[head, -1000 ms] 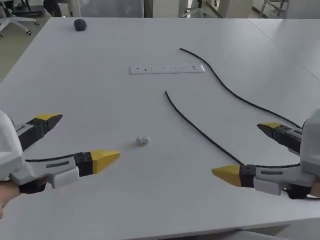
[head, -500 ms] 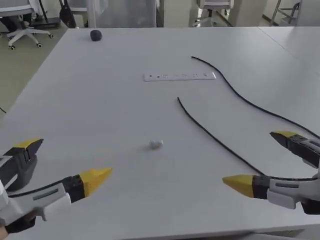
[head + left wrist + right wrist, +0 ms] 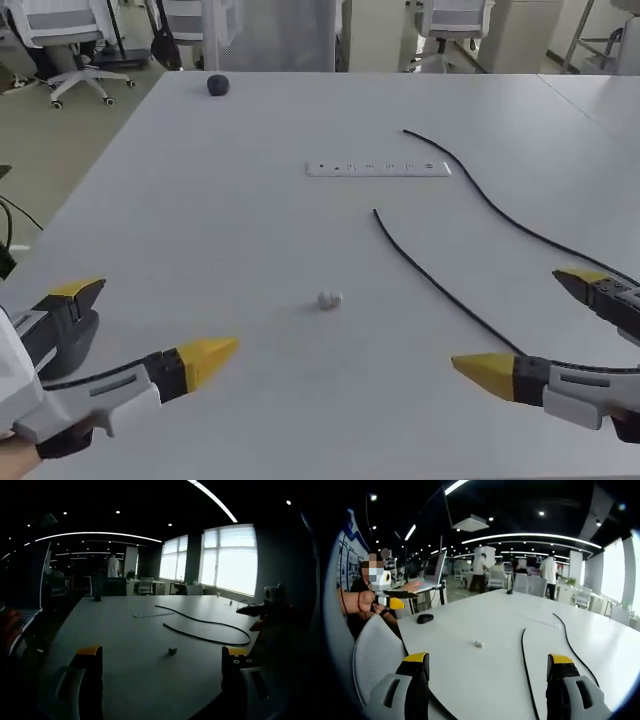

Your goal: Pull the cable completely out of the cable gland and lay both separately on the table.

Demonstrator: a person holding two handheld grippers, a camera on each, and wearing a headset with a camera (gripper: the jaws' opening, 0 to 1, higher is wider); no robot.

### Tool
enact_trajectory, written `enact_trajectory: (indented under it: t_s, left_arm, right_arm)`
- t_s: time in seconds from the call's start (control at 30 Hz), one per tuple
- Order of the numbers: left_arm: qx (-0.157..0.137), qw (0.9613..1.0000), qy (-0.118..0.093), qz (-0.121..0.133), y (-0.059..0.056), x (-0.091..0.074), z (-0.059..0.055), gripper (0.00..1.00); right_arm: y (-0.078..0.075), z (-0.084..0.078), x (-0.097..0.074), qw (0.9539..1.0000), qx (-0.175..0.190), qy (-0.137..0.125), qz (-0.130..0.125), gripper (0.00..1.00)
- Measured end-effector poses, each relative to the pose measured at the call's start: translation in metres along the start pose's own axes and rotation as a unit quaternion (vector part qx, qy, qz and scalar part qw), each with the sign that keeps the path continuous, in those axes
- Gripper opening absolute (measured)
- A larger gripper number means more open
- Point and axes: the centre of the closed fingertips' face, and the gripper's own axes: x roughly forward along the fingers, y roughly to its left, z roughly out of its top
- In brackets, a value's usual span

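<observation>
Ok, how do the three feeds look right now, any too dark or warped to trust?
Head view: evenly lit and sharp, gland clear on the white table. Left gripper view: underexposed, windows blown out, gland only a dim speck. Right gripper view: brighter, but the fisheye bends the ceiling lights and table edge.

The left gripper (image 3: 168, 315) and right gripper (image 3: 506, 318) hang low over the white surface (image 3: 200, 200), each with its fingers (image 3: 205, 355) spread wide. The small pale cable gland (image 3: 329, 299) lies between the two pairs. A black cable (image 3: 435, 282), apart from the gland, reaches the right fingers.
</observation>
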Motion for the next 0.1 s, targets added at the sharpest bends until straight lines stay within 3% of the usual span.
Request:
enact_trajectory:
  t_s: [0.1]
  left_arm:
    - [0.004,1.0000,0.005,-0.002,-0.0004,0.0004,-0.0010,0.99]
  right_arm:
    - [-0.0030,0.0031,0.0005,1.0000,-0.003,-0.003,-0.002,0.99]
